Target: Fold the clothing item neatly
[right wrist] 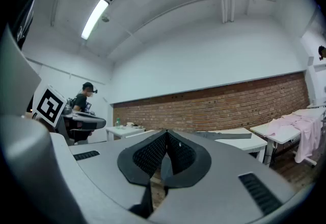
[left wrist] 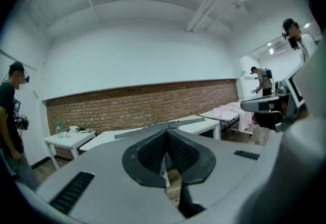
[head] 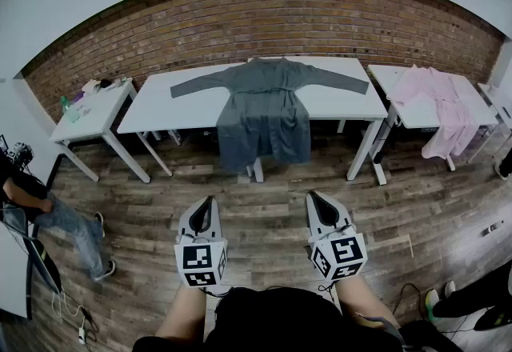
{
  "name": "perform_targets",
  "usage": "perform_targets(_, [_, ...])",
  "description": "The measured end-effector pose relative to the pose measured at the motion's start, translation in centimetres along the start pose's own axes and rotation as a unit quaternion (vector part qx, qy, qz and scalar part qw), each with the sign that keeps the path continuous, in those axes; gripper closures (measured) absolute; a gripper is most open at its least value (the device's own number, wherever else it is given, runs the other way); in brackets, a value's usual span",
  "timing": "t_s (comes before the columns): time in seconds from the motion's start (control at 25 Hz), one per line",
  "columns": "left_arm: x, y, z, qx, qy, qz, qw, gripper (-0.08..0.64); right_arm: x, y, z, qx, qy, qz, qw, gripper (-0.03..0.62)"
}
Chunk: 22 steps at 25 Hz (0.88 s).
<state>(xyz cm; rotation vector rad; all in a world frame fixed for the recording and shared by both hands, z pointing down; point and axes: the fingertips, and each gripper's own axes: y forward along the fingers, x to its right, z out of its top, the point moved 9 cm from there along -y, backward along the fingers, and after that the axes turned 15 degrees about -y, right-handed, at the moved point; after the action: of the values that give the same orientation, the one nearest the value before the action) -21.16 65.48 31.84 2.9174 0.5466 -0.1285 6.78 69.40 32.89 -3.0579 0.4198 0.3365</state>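
Note:
A grey long-sleeved robe (head: 266, 106) lies spread on the white middle table (head: 344, 102), sleeves out to both sides, its lower half hanging over the front edge. My left gripper (head: 210, 202) and right gripper (head: 314, 198) are held over the wooden floor, well short of the table, both shut with nothing in them. In the left gripper view the jaws (left wrist: 166, 131) meet tip to tip, with a robe sleeve (left wrist: 147, 130) just above them. The right gripper view shows its jaws (right wrist: 166, 133) closed too, and a sleeve (right wrist: 229, 135) on the table beyond.
A pink garment (head: 444, 102) drapes over a white table at the right. Another white table (head: 92, 114) at the left carries a bottle and small items. A person (head: 48, 210) stands at the left; someone's feet (head: 436, 298) show at the lower right. A brick wall runs behind the tables.

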Motion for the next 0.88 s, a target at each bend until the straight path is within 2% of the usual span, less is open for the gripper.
perform_targets(0.32, [2.9, 1.1, -0.4, 0.000, 0.017, 0.002, 0.9999, 0.565, 2.4, -0.8, -1.5, 0.001, 0.005, 0.008, 1.000, 0.591])
perform_targets(0.56, [3.2, 3.5, -0.9, -0.001, 0.031, -0.004, 0.9995, 0.565, 3.7, 0.5, -2.0, 0.002, 0.001, 0.003, 1.000, 0.591])
perform_targets(0.88, [2.6, 7.8, -0.8, -0.001, 0.016, 0.001, 0.9999, 0.565, 5.4, 2.6, -2.2, -0.007, -0.013, -0.005, 1.000, 0.591])
